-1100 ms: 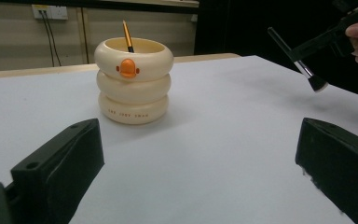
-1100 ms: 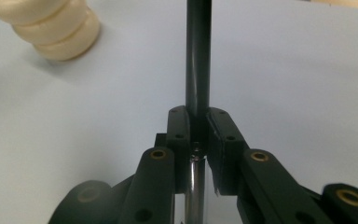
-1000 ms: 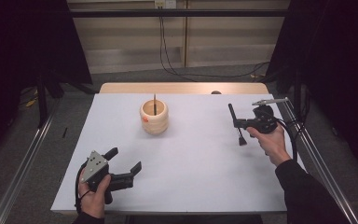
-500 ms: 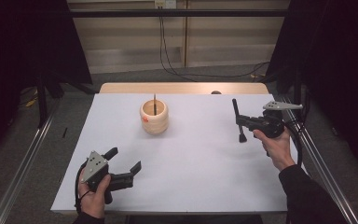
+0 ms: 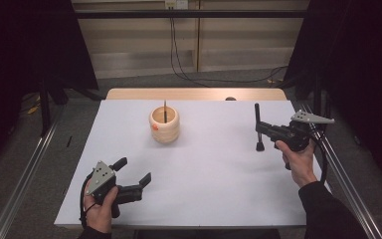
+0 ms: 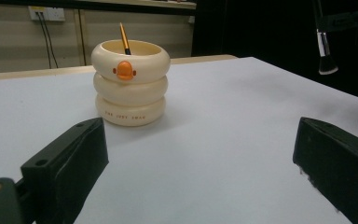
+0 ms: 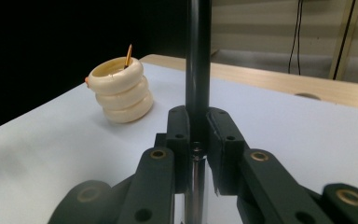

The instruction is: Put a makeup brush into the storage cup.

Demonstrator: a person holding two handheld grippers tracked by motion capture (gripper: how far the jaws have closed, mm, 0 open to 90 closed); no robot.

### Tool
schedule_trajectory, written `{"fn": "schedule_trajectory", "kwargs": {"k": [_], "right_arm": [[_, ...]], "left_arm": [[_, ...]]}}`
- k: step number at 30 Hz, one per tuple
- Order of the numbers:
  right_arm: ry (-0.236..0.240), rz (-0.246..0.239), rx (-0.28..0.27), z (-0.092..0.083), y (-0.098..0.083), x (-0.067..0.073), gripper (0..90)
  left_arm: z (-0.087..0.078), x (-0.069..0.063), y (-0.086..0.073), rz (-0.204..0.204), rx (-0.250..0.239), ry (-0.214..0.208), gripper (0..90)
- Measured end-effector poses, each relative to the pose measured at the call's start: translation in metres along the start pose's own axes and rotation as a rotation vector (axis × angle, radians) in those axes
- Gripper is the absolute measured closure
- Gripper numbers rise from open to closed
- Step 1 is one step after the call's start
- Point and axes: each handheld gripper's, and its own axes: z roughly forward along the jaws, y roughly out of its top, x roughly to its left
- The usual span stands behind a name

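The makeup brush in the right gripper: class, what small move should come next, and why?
Probably carry the makeup brush leftward toward the cream ringed holder. The right gripper is shut on its handle, bristles down and upright, well to the holder's right. The holder already has one brush in it, with room beside it.

Table point(image 5: 204, 199) w/ holder point(image 5: 164, 124) standing on it, left of centre, toward the far side; one brush point(image 5: 165, 110) upright in it. Right gripper point(image 5: 261, 129) near the right edge, well apart from the holder, w/ a 2nd brush point(image 5: 257, 124) upright between its jaws, bristle end down, just above the table. Left gripper point(image 5: 133, 172) at the near left corner, in front of the holder, jaws apart, pointing right.
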Motion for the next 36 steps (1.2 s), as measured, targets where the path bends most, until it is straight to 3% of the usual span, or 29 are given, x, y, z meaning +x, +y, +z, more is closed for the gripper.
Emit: {"fn": "schedule_trajectory", "kwargs": {"k": [3,7,12,19,21,26,30,36], "right_arm": [[0.013,-0.001,0.010,-0.001,-0.003,-0.001,80.1],[0.035,0.002,-0.023,-0.004,-0.001,0.001,80.1],[0.069,0.020,-0.057,-0.007,0.001,0.001,80.1],[0.095,-0.012,-0.044,-0.004,0.001,0.008,80.1],[0.105,-0.020,-0.041,-0.003,0.001,0.010,80.1],[0.109,-0.033,-0.045,-0.003,0.001,0.013,80.1],[0.139,-0.031,-0.041,-0.002,0.000,0.018,80.1],[0.168,-0.043,-0.029,0.003,-0.001,0.024,80.1]], "left_arm": [[-0.001,0.000,0.001,-0.001,-0.009,-0.008,2.2],[-0.002,0.000,0.004,0.008,-0.016,0.008,2.3],[-0.002,-0.003,0.006,0.028,-0.003,-0.024,2.4],[0.001,-0.004,0.012,0.026,-0.018,-0.046,3.1],[0.002,-0.006,0.015,0.042,-0.022,-0.050,3.1],[0.009,-0.012,0.021,0.059,-0.026,-0.104,3.2],[0.015,-0.019,0.026,0.082,-0.028,-0.143,3.6],[0.026,-0.025,0.036,0.107,-0.032,-0.175,3.3]]}}
